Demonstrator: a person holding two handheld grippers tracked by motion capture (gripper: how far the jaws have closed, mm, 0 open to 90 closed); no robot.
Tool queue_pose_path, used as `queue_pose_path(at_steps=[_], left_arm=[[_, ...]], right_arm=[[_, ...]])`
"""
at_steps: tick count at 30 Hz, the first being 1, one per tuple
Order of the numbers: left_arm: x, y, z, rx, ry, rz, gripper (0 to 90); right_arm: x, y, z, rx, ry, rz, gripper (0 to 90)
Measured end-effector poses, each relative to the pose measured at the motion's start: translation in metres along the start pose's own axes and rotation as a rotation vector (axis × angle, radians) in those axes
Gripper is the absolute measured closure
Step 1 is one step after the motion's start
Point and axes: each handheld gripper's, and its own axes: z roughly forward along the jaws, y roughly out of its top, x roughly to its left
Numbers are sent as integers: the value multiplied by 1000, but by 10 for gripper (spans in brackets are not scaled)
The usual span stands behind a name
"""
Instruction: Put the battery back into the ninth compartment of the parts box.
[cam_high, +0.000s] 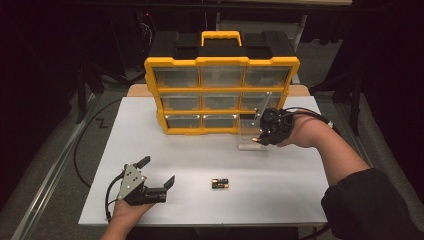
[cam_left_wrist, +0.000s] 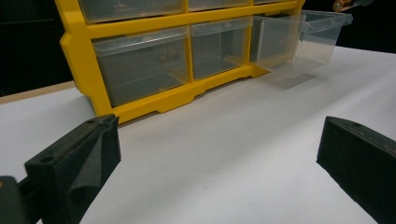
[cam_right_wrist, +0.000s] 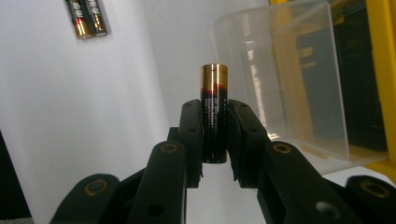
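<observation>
My right gripper is shut on a black and copper battery, which stands up between the pads. In the high view that right gripper hovers beside the clear drawer pulled out of the yellow organizer at its bottom right. Two more batteries lie side by side on the white table, also seen as batteries at the top left of the right gripper view. My left gripper rests low at the front left, open and holding nothing. Its black jaws stand far apart in the left gripper view.
The organizer has several clear drawers in a yellow frame with a black top and yellow handle. The pulled-out drawer juts over the table. Dark floor and cables surround the table.
</observation>
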Motion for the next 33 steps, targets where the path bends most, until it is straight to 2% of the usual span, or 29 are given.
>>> queue_pose_path(at_steps=[11,23,33], left_arm=[[1,0,0,-2,-2,-3,1],[1,0,0,-6,-4,0,1],[1,0,0,-7,-9,-1,1]], right_arm=[[-13,4,5,-2,-7,24,787],[-24,14,12,17,-27,21,787],[-34,11,18,30,-43,50,787]])
